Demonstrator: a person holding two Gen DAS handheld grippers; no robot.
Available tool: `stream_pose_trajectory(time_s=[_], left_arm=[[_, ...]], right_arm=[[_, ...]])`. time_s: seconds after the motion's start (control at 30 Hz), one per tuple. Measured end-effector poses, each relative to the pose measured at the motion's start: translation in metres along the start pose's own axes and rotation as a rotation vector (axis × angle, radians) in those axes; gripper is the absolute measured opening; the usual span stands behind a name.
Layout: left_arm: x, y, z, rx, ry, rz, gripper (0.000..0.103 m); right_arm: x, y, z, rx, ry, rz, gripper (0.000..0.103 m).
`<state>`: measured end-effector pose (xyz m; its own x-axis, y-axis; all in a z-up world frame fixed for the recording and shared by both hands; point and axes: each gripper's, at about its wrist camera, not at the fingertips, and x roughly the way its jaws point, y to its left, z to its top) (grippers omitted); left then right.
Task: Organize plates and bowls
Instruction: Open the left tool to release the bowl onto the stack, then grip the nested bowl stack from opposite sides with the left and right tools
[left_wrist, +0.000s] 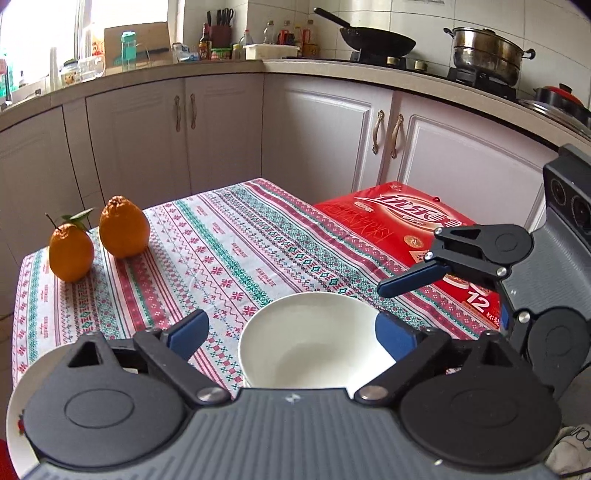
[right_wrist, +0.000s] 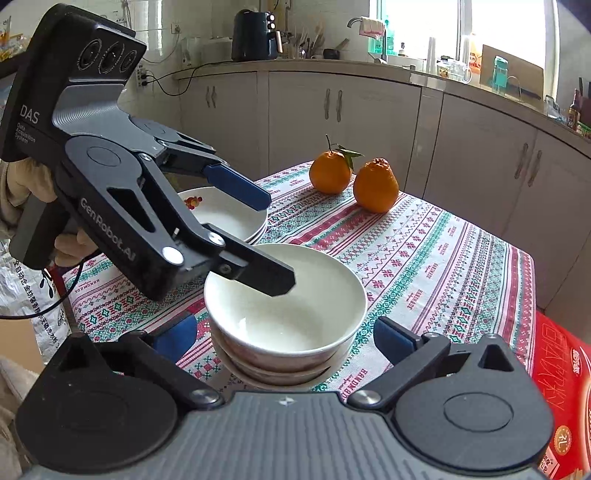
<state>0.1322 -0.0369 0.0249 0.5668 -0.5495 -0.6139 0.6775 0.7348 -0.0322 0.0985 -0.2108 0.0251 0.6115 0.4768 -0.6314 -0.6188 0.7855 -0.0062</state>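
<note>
Now a plain white bowl (right_wrist: 286, 302) is seen near the front edge of the counter (right_wrist: 424, 258), which is covered with a cloth patterned in red, green and white bands. The bowl is glossy and deep, with a smooth unmarked inside, and it is nested on top of other bowls: below its rim a brownish band and at least two more rims are seen stacked under it. Just behind it, toward the left in the right wrist view, a stack of shallow white plates (right_wrist: 225, 218) is placed, the top one marked with a small red and yellow flower print near its rim.

The left gripper (right_wrist: 266, 240) is held over the bowl with its jaws spread wide; the lower finger reaches over the bowl's near rim and the upper one, with its blue pad, hangs above the plates. Nothing is grasped by it. The right gripper (right_wrist: 284, 339) is likewise released, its blue pads standing apart on either side of the bowl stack without pressing on it.

Two oranges (right_wrist: 354, 177) are set side by side at the far end of the counter, one with a green leaf on its stem. A red printed box (left_wrist: 406, 225) is seen beside the counter's edge.
</note>
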Motion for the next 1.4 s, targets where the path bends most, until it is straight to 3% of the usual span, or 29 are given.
stream_pose_trajectory(time_s=[0.3, 0.63, 1.07, 1.4], left_arm=[[-0.031, -0.002, -0.029, 0.092, 0.012, -0.006, 0.099], [-0.001, -0.005, -0.067, 0.147, 0.163, -0.040, 0.099], [0.041, -0.006, -0.064, 0.318, 0.261, -0.106, 0.099], [0.052, 0.002, -0.053, 0.355, 0.279, -0.195, 0.099]], right_arm=[[-0.014, -0.003, -0.021, -0.071, 0.048, -0.044, 0.103], [0.005, 0.000, -0.042, -0.115, 0.122, -0.067, 0.103], [0.044, -0.009, -0.035, -0.215, 0.182, 0.028, 0.103], [0.069, -0.017, -0.018, -0.287, 0.218, 0.145, 0.103]])
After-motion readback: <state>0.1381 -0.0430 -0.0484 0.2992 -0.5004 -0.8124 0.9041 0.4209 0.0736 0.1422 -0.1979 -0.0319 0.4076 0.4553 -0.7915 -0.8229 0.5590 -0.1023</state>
